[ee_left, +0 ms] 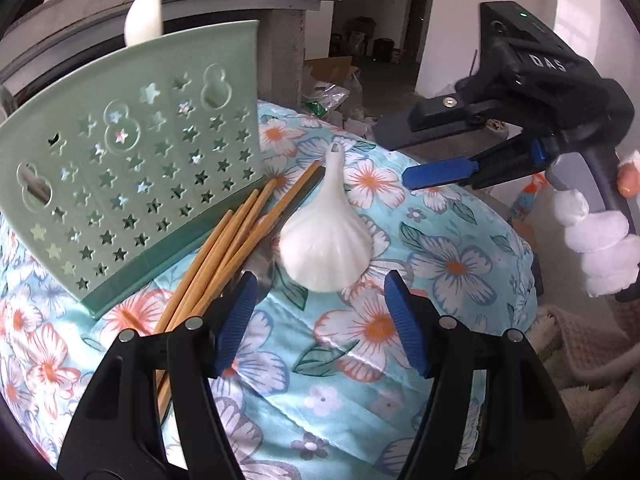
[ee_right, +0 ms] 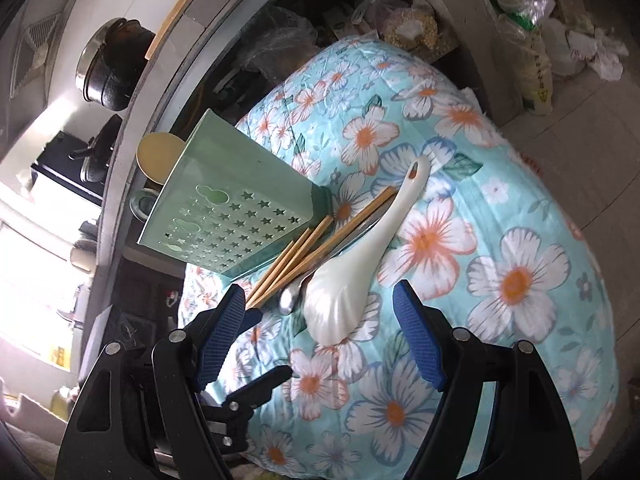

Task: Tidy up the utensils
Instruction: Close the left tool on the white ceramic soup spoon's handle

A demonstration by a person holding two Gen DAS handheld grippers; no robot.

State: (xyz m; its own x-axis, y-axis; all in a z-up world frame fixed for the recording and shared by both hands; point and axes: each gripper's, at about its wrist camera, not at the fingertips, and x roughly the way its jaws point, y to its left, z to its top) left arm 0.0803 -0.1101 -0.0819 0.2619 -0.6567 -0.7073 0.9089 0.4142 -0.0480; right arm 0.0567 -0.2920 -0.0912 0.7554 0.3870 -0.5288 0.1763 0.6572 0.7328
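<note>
Right wrist view: right gripper (ee_right: 320, 328) hovers over the cloth (ee_right: 500, 184) with jaws wide and nothing between the pads; the spoon (ee_right: 352, 264) lies bowl-first just ahead of them, roughly centred in the gap but apparently not yet inside it. Landmark is the holder (ee_right: 236, 204), a green perforated caddy lying tilted on the cloth. The spoon rests just right of the holder, handle pointing away from the camera; the chopsticks (ee_right: 308, 252) fan out between spoon and holder, their far ends touching the holder's base. A metal utensil (ee_right: 290, 298) peeks out under the spoon's bowl; type unclear. Left wrist view: left gripper (ee_left: 320, 320) likewise wide and empty, the spoon (ee_left: 326, 240) just ahead of its gap, chopsticks (ee_left: 224, 252) running past its left finger toward the holder (ee_left: 136, 164). A second spoon (ee_left: 144, 12) already stands in the holder. Judgement: step in hand is picking up the loose spoon. Glazed ceramic is likely slippery, so grip the narrow handle or neck across its width, not the bowl. Come down clear of the chopsticks. Only one gripper should take it; the other could steady the holder.
</note>
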